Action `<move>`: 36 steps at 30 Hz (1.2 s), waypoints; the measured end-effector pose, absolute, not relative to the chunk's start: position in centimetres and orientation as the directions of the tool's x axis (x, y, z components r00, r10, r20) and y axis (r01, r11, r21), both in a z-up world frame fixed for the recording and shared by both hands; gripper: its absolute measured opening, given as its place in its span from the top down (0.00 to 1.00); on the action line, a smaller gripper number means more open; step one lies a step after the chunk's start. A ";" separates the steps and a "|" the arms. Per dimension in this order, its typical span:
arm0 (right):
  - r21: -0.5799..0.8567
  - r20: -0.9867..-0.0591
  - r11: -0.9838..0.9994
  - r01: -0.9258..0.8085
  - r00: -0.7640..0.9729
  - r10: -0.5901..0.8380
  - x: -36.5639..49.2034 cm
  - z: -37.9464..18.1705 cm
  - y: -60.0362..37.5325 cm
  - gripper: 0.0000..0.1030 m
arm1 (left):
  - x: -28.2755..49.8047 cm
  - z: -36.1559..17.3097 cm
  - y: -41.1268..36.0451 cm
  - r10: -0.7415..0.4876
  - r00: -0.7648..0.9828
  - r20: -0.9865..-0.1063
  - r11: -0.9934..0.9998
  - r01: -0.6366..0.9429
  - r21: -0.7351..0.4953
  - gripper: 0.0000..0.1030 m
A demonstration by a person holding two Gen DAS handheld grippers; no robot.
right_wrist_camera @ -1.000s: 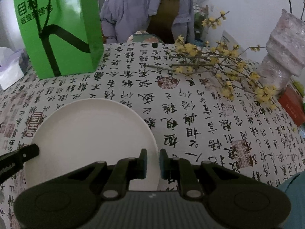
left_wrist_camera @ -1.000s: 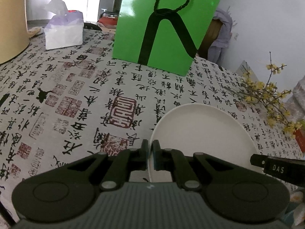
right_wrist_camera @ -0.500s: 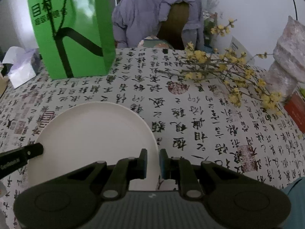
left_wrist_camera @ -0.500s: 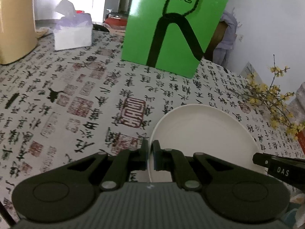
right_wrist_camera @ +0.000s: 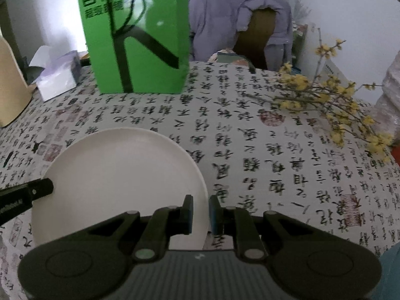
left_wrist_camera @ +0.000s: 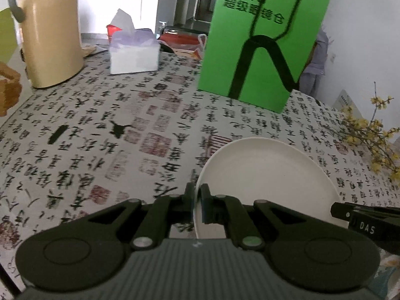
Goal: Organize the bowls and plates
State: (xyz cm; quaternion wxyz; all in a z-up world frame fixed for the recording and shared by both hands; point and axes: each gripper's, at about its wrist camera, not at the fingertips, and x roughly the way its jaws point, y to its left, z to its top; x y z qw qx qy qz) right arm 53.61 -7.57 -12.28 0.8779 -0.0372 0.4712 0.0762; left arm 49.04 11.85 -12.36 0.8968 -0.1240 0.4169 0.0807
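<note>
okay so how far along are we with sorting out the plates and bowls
Nothing looks sorted yet. In hand: one white plate, with the left gripper and right gripper each shut on opposite edges of its rim, above the calligraphy tablecloth. Left: setting it down somewhere; no bowls, stack or rack are in view.

The plate (left_wrist_camera: 270,175) is plain white. The bench (left_wrist_camera: 100,130) cloth is white with black writing and red stamps. The bag (left_wrist_camera: 265,42) is bright green with black stripes. The flowers (right_wrist_camera: 325,95) are yellow. The jug (left_wrist_camera: 47,30) is cream.
</note>
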 end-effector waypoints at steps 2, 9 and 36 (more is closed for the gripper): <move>0.007 -0.835 0.984 -0.175 0.541 0.103 53.5 -12.5 -7.1 0.87 | 48.8 -12.5 12.1 0.051 0.638 -0.769 0.955 -0.256 -0.150 0.95; -0.003 -0.834 0.981 -0.192 0.541 0.104 53.3 -12.9 -6.4 0.87 | 48.4 -13.1 12.7 0.057 0.629 -0.775 0.953 -0.266 -0.146 0.95; 0.022 -0.750 0.959 -0.281 0.629 0.201 51.7 -10.2 -7.5 0.25 | 46.5 -11.4 13.5 0.129 0.654 -0.745 0.932 -0.337 -0.135 0.60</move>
